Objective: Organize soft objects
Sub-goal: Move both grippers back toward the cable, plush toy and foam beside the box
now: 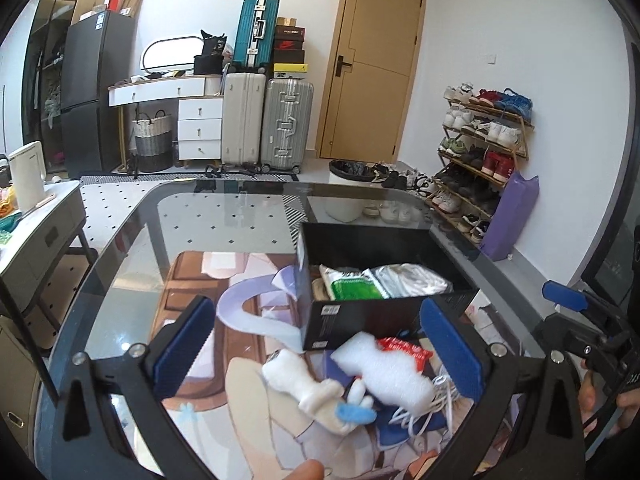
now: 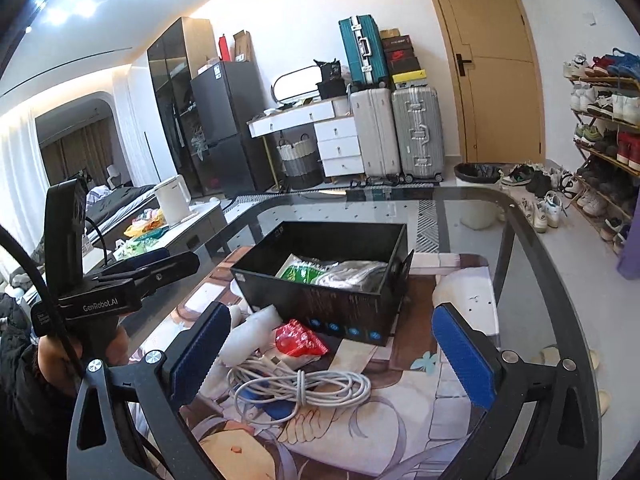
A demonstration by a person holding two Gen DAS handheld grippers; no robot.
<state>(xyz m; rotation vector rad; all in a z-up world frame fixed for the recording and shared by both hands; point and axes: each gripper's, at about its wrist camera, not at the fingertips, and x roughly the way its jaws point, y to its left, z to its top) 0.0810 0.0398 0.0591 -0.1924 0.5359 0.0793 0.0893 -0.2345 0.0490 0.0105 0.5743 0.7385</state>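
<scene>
Left claw [image 1: 318, 346], pads wide apart, empty, over white plush toy [image 1: 308, 384] and white foam piece [image 1: 384, 372] on glass counter [image 1: 120, 264]. Right claw [image 2: 332, 348], likewise apart and empty, above coiled white cable [image 2: 300, 388] and red packet [image 2: 298, 338]. Black box [image 2: 320, 304] just behind, holding green-and-white packet [image 2: 298, 272] and silvery pouch [image 2: 352, 274].

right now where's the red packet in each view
Left wrist: red packet lower right of centre, just in front of the black box, partly behind the white foam piece.
Right wrist: red packet centre, beside the coiled white cable.
Shared landmark: the black box.
</scene>
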